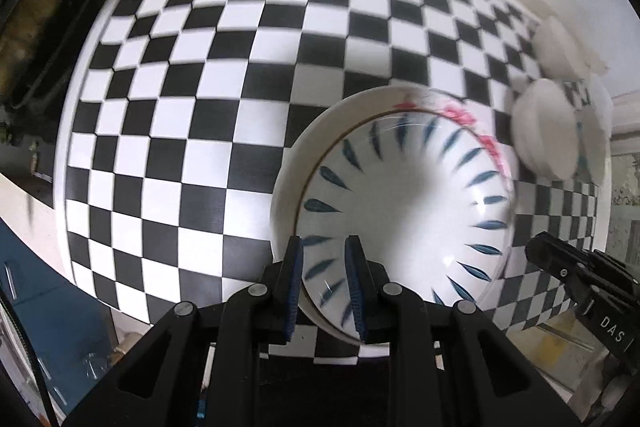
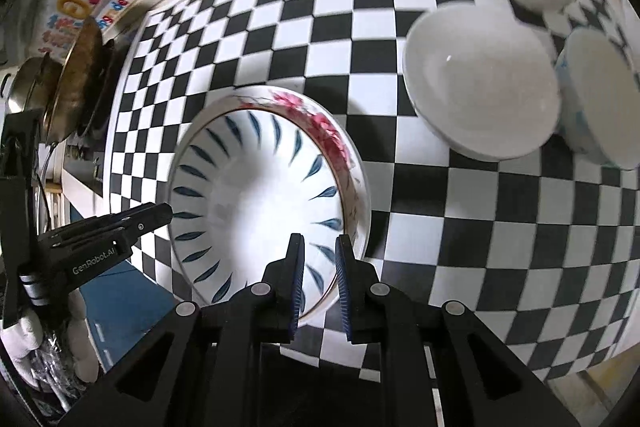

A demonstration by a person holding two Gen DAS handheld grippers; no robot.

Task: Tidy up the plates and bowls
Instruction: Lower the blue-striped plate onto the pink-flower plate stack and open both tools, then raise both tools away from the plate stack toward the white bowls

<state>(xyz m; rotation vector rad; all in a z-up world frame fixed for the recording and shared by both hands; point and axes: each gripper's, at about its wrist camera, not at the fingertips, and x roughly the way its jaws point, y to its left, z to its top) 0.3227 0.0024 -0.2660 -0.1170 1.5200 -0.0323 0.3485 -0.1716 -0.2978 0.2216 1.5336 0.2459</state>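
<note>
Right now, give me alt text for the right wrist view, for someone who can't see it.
The right tongs pinch the rim of a blue-leaf plate stacked on a pink-flowered plate; the left tongs are at its far side. White bowls sit to the upper right on the checkered tablecloth.

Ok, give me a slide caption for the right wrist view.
Both grippers, right and left, clamp opposite rims of a white blue-leaf-patterned plate stacked on a pink-flowered plate over the checkered table.
</note>
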